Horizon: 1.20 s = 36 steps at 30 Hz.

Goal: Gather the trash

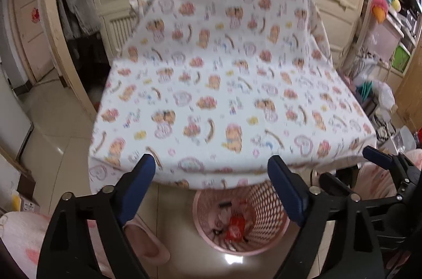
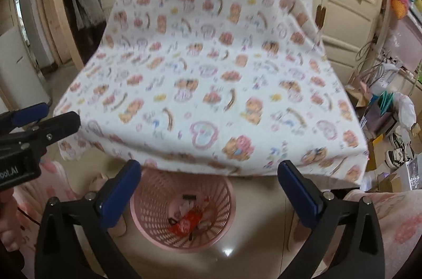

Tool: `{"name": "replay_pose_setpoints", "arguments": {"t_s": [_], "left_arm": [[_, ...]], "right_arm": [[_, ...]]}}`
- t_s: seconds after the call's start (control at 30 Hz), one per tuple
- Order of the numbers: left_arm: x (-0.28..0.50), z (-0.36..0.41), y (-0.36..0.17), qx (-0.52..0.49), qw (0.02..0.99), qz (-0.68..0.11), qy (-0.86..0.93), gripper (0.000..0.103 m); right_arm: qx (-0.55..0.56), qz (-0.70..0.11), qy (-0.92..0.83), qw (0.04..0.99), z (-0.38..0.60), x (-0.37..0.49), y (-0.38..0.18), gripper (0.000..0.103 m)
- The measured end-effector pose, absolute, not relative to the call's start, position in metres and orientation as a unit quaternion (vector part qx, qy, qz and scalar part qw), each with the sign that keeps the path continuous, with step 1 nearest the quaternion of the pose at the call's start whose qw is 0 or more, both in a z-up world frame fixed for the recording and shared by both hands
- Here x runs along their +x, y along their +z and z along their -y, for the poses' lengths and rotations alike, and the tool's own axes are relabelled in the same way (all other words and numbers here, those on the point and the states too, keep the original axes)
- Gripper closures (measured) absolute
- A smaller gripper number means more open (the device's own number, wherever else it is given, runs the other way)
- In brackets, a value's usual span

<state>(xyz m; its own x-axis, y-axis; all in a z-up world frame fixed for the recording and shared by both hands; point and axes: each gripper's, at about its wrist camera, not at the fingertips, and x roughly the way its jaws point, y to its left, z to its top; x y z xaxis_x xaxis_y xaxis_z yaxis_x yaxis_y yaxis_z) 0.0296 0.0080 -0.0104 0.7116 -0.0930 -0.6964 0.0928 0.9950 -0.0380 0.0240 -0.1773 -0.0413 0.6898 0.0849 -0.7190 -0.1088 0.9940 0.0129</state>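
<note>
A pink mesh basket stands on the tiled floor, partly under the near edge of a table with a cartoon-print cloth. Inside it lie a red wrapper and a few other small scraps. My left gripper hangs above the basket, open, with nothing between its blue pads. My right gripper is also above it, open wide and empty. Each gripper shows at the edge of the other's view.
A pink slipper lies left of the basket. Pink-patterned sleeves or legs of a person flank both views. Cream cupboard doors stand behind the table. Boxes, bags and shoes clutter the floor at the right; a white appliance stands at the left.
</note>
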Motion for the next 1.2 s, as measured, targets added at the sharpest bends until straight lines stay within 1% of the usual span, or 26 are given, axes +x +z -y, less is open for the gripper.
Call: {"name": "replay_pose_setpoints", "arguments": {"t_s": [0.03, 0.1, 0.13, 0.27, 0.47, 0.53, 0.57, 1.2], "left_arm": [[0.029, -0.009, -0.008, -0.004, 0.928, -0.37, -0.05, 0.015], [0.027, -0.013, -0.004, -0.016, 0.932, -0.357, -0.052, 0.008], [0.026, -0.015, -0.002, -0.02, 0.934, -0.353, -0.052, 0.007], [0.026, -0.018, 0.001, -0.02, 0.939, -0.339, -0.042, 0.005], [0.029, -0.021, -0.001, -0.025, 0.938, -0.343, -0.04, 0.005], [0.028, -0.021, -0.001, -0.02, 0.939, -0.341, -0.037, 0.004], [0.028, -0.02, -0.002, -0.019, 0.939, -0.34, -0.035, 0.001], [0.025, -0.011, -0.003, 0.005, 0.94, -0.338, -0.041, 0.001]], "right_arm": [[-0.012, -0.384, 0.05, 0.922, 0.179, 0.023, -0.038, 0.0], [-0.004, -0.376, 0.044, 0.926, 0.183, 0.021, -0.032, 0.0], [0.0, -0.374, 0.042, 0.926, 0.185, 0.021, -0.031, 0.0], [0.019, -0.364, 0.037, 0.93, 0.196, 0.019, -0.027, 0.0], [0.031, -0.348, 0.028, 0.937, 0.205, 0.017, -0.02, 0.0], [0.031, -0.345, 0.025, 0.938, 0.205, 0.016, -0.019, 0.0], [0.029, -0.343, 0.024, 0.939, 0.205, 0.016, -0.018, 0.0], [0.019, -0.334, 0.011, 0.942, 0.208, 0.016, -0.016, 0.0]]}}
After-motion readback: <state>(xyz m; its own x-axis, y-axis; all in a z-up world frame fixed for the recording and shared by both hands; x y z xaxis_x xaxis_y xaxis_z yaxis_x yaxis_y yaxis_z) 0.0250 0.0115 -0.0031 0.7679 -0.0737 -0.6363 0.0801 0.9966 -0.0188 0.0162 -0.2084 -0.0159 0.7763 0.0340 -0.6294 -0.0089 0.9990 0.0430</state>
